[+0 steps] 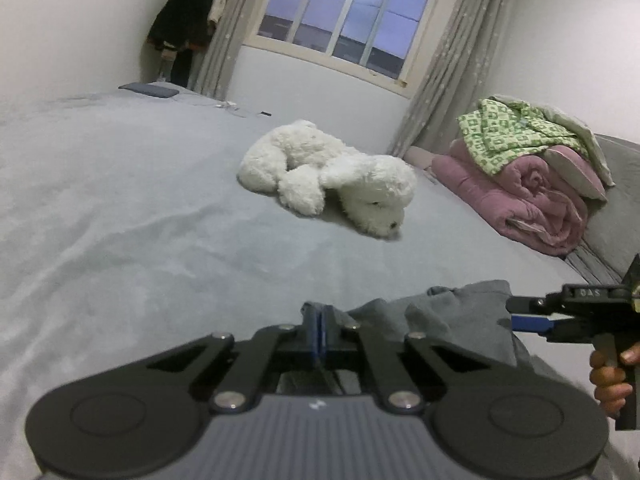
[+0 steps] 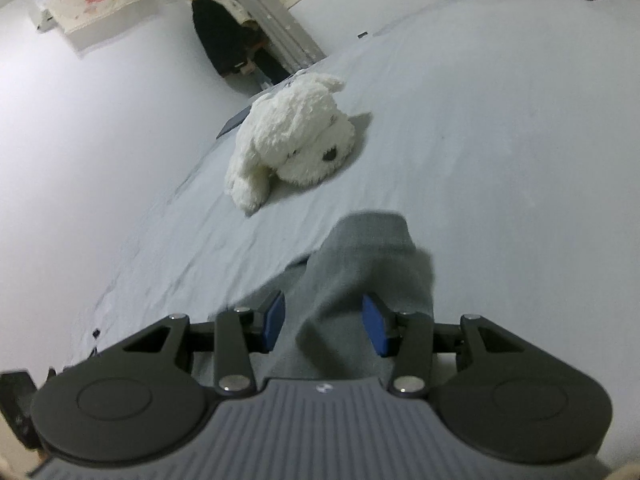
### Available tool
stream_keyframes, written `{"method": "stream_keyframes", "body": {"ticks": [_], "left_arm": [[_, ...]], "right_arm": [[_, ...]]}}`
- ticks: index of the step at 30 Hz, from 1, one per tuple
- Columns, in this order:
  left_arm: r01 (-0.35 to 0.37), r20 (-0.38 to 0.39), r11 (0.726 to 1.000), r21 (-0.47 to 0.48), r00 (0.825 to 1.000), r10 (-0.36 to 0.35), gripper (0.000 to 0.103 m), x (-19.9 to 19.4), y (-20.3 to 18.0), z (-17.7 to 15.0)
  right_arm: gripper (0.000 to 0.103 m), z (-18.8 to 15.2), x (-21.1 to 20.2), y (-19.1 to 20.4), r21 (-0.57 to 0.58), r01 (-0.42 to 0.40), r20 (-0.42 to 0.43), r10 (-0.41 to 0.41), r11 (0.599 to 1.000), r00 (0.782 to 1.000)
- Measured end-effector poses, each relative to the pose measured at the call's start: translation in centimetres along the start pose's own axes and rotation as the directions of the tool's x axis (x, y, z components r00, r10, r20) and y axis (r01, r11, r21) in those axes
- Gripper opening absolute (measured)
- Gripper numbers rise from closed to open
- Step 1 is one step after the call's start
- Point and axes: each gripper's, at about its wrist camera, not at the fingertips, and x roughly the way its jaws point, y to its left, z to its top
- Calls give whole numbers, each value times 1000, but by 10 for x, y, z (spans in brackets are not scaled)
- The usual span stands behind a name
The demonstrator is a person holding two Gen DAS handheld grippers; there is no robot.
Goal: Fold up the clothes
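A grey garment (image 1: 460,320) lies bunched on the pale bed sheet (image 1: 140,220), near the front of the left wrist view. My left gripper (image 1: 320,320) has its blue pads pressed together at the garment's left edge, where the cloth rises in a fold to the fingertips. My right gripper (image 1: 524,314) comes in from the right, held by a hand (image 1: 608,376), with its tips at the garment's right edge. In the right wrist view the right gripper (image 2: 326,326) stands with its pads apart. The grey garment (image 2: 372,264) runs between and beyond them, blurred.
A white plush dog (image 1: 328,176) lies on the bed beyond the garment. Rolled pink bedding (image 1: 532,196) with a green patterned cloth (image 1: 516,132) on top sits at the right. Dark clothes (image 1: 180,20) hang in the far corner by the curtain and window.
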Motion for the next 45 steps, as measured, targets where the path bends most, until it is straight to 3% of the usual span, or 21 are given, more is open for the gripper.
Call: {"method": "stream_keyframes", "body": {"ticks": [2, 5, 8, 11, 13, 15, 16, 22, 25, 31, 32, 33, 35, 37, 41, 45], "left_arm": [[-13, -17, 1000, 0, 1000, 13, 1, 4, 1, -1], [-15, -3, 1000, 5, 1000, 15, 1, 1, 2, -6], [2, 36, 1000, 16, 999, -3, 1, -9, 1, -9], [43, 89, 997, 61, 995, -48, 1, -23, -7, -10], [76, 127, 991, 112, 988, -91, 1, -33, -19, -10], [118, 156, 978, 169, 977, -145, 1, -44, -33, -10], [139, 162, 970, 199, 972, -173, 1, -48, -40, -10], [243, 143, 910, 336, 942, -304, 1, -63, -79, -22], [279, 114, 882, 380, 932, -344, 1, -65, -92, -31], [325, 69, 843, 429, 919, -389, 1, -68, -105, -45], [326, 66, 841, 431, 918, -390, 1, -68, -105, -47], [327, 65, 841, 431, 918, -390, 1, -69, -105, -48], [321, 73, 845, 427, 920, -386, 1, -71, -103, -47], [310, 85, 854, 417, 922, -377, 1, -75, -98, -46], [283, 124, 894, 348, 931, -343, 1, -77, -78, -37], [245, 162, 934, 260, 942, -292, 1, -74, -53, -28]], "right_arm": [[48, 5, 9, -2, 8, 18, 0, -18, 1000, 1000], [6, 6, 13, 3, -58, 63, 16, -62, 996, 998], [7, 5, 7, 0, -93, 117, 25, -115, 989, 993], [19, 9, 2, -4, -120, 181, 26, -179, 976, 984], [19, 11, -5, 2, -142, 171, 22, -169, 975, 985], [36, 15, -12, 16, -173, 159, 35, -155, 972, 987], [40, 17, -15, 23, -188, 152, 39, -147, 970, 988], [41, 35, 10, 68, -153, 111, -125, -131, 982, 984], [41, 42, 38, 79, -86, 132, -210, -148, 987, 967], [41, 35, 91, 86, -75, 318, -280, -326, 945, 903], [31, 32, 95, 85, -82, 339, -280, -348, 937, 895], [6, 29, 95, 84, -93, 355, -269, -367, 930, 890], [6, 24, 91, 81, -93, 363, -251, -374, 927, 893], [6, 22, 76, 77, -53, 348, -216, -351, 936, 911], [6, 20, 39, 76, -10, 317, -120, -316, 948, 941], [6, 20, 15, 88, -15, 305, -38, -305, 952, 952]]}}
